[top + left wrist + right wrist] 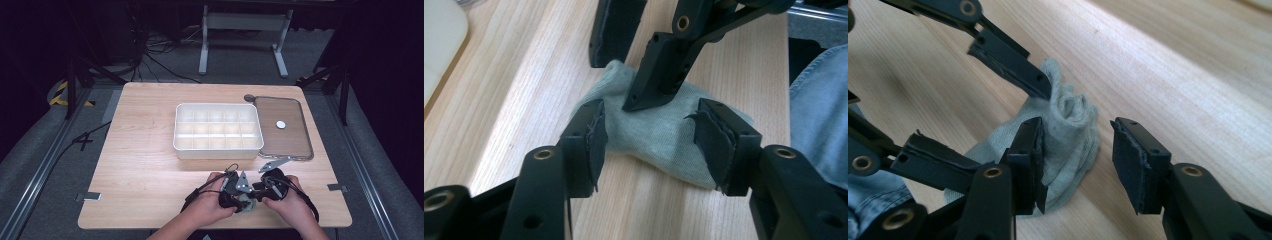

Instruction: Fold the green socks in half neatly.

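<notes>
Your light wooden bench (150,165) sits mid-frame on grey carpet (45,150). At the top stands a white metal frame (243,22); black cables (155,55) trail upper left, and yellow-black tape (60,92) marks the left floor.

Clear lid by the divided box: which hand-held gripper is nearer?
Right. The right hand-held gripper is just short of the clear lid; the left hand-held gripper sits farther left, before the divided box.

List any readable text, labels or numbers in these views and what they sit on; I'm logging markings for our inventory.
None can be read.
The divided white organizer box, its lid, the pale green sock and both grippers' jaws carry no visible print.
The lid's small white round spot is too small to tell.
</notes>
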`<state>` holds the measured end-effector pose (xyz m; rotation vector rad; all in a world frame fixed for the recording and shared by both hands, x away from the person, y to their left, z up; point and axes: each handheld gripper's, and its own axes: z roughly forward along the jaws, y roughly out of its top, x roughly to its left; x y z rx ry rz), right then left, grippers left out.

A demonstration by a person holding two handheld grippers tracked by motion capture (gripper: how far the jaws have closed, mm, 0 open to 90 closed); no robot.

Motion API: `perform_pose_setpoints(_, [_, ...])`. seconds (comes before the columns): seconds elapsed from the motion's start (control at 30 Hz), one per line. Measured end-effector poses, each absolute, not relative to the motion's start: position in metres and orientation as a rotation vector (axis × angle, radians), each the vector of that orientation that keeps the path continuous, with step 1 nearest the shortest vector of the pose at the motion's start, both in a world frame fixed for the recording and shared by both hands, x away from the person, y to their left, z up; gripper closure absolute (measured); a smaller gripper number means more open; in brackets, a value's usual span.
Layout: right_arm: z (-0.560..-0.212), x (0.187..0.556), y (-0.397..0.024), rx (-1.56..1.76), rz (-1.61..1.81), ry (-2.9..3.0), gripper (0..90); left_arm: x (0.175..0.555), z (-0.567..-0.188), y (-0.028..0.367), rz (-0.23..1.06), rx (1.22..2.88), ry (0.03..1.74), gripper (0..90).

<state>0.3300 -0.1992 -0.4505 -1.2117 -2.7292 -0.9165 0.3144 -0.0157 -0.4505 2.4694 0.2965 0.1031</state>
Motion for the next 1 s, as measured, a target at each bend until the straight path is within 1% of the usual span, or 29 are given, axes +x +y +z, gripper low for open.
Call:
perform_pose_setpoints(0.27, [-0.451,0.338,-0.198,-1.197,-0.868,-2.684,55.0,0.312,-0.448,-0.004,0.131,2.502,0.323,42.6])
perform_pose_setpoints(0.33, [-0.452,0.340,-0.198,-1.201,-0.858,-2.669,54.1,0.313,-0.447,0.003,0.130,2.499,0.353,41.6])
perform_pose_setpoints(0.47, [-0.454,0.345,-0.200,-1.206,-0.839,-2.636,50.7,0.315,-0.443,0.019,0.134,2.483,0.406,41.7])
perform_pose_setpoints(0.63, [-0.455,0.348,-0.201,-1.181,-0.836,-2.616,50.7,0.315,-0.443,0.025,0.129,2.486,0.414,41.8])
perform_pose_setpoints(0.7, [-0.455,0.349,-0.201,-1.172,-0.838,-2.612,50.6,0.311,-0.446,0.021,0.114,2.491,0.405,43.8])
perform_pose_setpoints(0.77, [-0.455,0.349,-0.201,-1.175,-0.831,-2.616,49.4,0.308,-0.448,0.017,0.095,2.486,0.381,49.2])
perform_pose_setpoints(0.8, [-0.454,0.349,-0.201,-1.175,-0.829,-2.624,48.3,0.307,-0.449,0.015,0.077,2.479,0.382,49.8])
perform_pose_setpoints(0.83, [-0.454,0.349,-0.201,-1.175,-0.829,-2.624,48.3,0.307,-0.449,0.015,0.077,2.479,0.382,49.1])
perform_pose_setpoints(0.87, [-0.454,0.349,-0.201,-1.176,-0.826,-2.630,45.5,0.307,-0.450,0.012,0.067,2.481,0.379,49.1])
perform_pose_setpoints(0.9, [-0.454,0.350,-0.200,-1.192,-0.822,-2.636,41.2,0.306,-0.452,0.010,0.088,2.495,0.388,44.9])
perform_pose_setpoints(1.0, [-0.453,0.351,-0.200,-1.198,-0.827,-2.607,40.4,0.306,-0.454,0.008,0.104,2.512,0.393,42.3])
